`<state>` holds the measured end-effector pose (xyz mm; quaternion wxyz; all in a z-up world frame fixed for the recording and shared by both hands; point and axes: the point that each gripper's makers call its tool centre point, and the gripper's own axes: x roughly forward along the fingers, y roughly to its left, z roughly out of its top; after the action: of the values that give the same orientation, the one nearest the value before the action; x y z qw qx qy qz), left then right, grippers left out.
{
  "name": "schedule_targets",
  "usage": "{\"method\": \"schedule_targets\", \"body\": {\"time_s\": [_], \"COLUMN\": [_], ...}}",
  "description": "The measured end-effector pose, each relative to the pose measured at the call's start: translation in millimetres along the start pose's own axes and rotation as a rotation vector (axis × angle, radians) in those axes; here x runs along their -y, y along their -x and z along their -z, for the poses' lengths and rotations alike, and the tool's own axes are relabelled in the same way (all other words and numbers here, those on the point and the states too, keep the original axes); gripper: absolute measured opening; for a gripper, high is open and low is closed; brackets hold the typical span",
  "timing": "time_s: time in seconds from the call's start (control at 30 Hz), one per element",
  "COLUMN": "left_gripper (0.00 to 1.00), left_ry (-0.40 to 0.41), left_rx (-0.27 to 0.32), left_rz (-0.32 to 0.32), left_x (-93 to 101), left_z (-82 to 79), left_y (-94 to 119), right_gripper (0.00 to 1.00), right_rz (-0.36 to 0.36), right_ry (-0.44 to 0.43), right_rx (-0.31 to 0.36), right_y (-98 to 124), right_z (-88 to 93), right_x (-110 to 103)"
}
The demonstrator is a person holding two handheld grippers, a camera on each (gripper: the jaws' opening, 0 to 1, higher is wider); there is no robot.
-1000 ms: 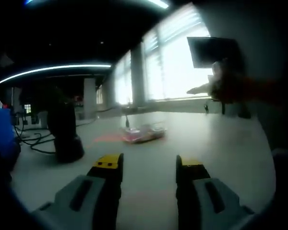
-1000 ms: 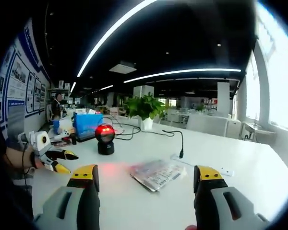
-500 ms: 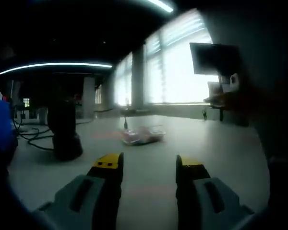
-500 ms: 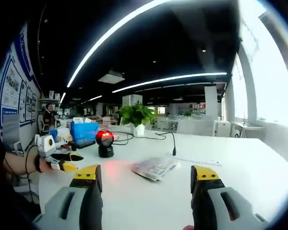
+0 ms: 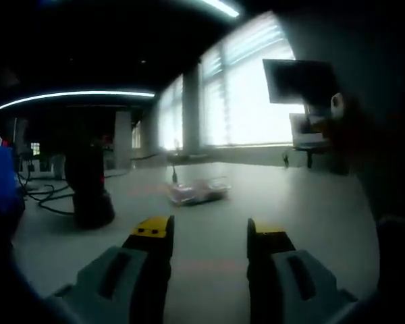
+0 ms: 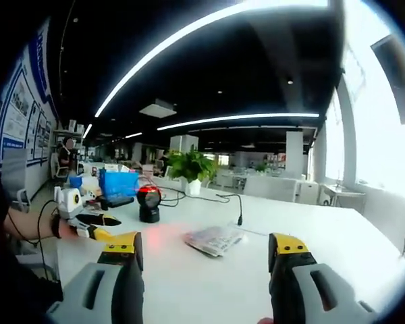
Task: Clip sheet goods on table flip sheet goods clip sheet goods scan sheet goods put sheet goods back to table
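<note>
Both grippers released, jaws apart, nothing btwn. Packet (image 6: 214, 239) lies flat on table (image 6: 324, 236), ahead of right gripper (image 6: 206, 253), well apart; scanner (image 6: 148, 202) beyond-left. Left gripper (image 5: 204, 233): packet (image 5: 197, 191) ahead, scanner (image 5: 89, 192) to left.

sheet goods (image 6: 214, 239) on table (image 6: 337, 236), right of scanner (image 6: 148, 203)

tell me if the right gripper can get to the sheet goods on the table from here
Probably yes. The right gripper has its jaws open, and the sheet goods lie flat on the white table ahead, between the jaws' lines. Only bare tabletop lies between; the red-lit scanner stands off to one side.
</note>
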<state>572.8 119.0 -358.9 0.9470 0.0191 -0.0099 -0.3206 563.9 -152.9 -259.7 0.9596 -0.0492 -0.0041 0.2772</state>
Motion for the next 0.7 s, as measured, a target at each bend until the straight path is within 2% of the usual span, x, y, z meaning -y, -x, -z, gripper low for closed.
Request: {"method": "schedule_targets", "body": {"time_s": [0.07,0.17,0.2,0.27,0.33,0.4,0.5,0.57,0.63,0.7], "left_gripper": [0.36,0.36,0.36,0.36,0.36,0.36,0.35,0.35,0.35,0.34], "left_ry": [0.004,0.006,0.006,0.007,0.009,0.021,0.104,0.105,0.105,0.087], "left_rx": [0.007,0.006,0.005,0.001,0.006,0.008,-0.001,0.013,0.017,0.019], "left_rz": [-0.001,-0.013,-0.012,-0.011,-0.022,-0.029,-0.021,-0.019,-0.008,-0.007], "left_x": [0.0,-1.4,-1.3,-1.0,-2.1,-3.0,-4.1,-3.8,-0.5,1.7], "left_z": [-1.5,-1.6,-1.2,-0.6,-2.2,-3.0,0.6,-2.0,-2.9,-3.7], "left_y": [1,1,1,0,1,3,5,6,6,6], "right_gripper": [0.69,0.69,0.69,0.68,0.67,0.67,0.62,0.57,0.58,0.58], "right_rz": [0.008,0.012,0.015,0.024,0.048,0.068,0.113,0.148,0.158,0.171], "right_ry": [-0.004,0.120,0.124,0.128,0.038,-0.013,0.011,-0.034,-0.084,-0.085], "right_rx": [0.001,-0.029,-0.048,-0.034,-0.020,0.006,0.027,0.077,0.096,0.096], "right_y": [2,4,4,6,8,11,17,23,25,28], "right_z": [12.8,39.7,51.0,63.4,76.7,83.1,83.6,79.7,81.5,83.8], "right_x": [-1,-2,-2,-2,2,7,16,25,30,36]}}
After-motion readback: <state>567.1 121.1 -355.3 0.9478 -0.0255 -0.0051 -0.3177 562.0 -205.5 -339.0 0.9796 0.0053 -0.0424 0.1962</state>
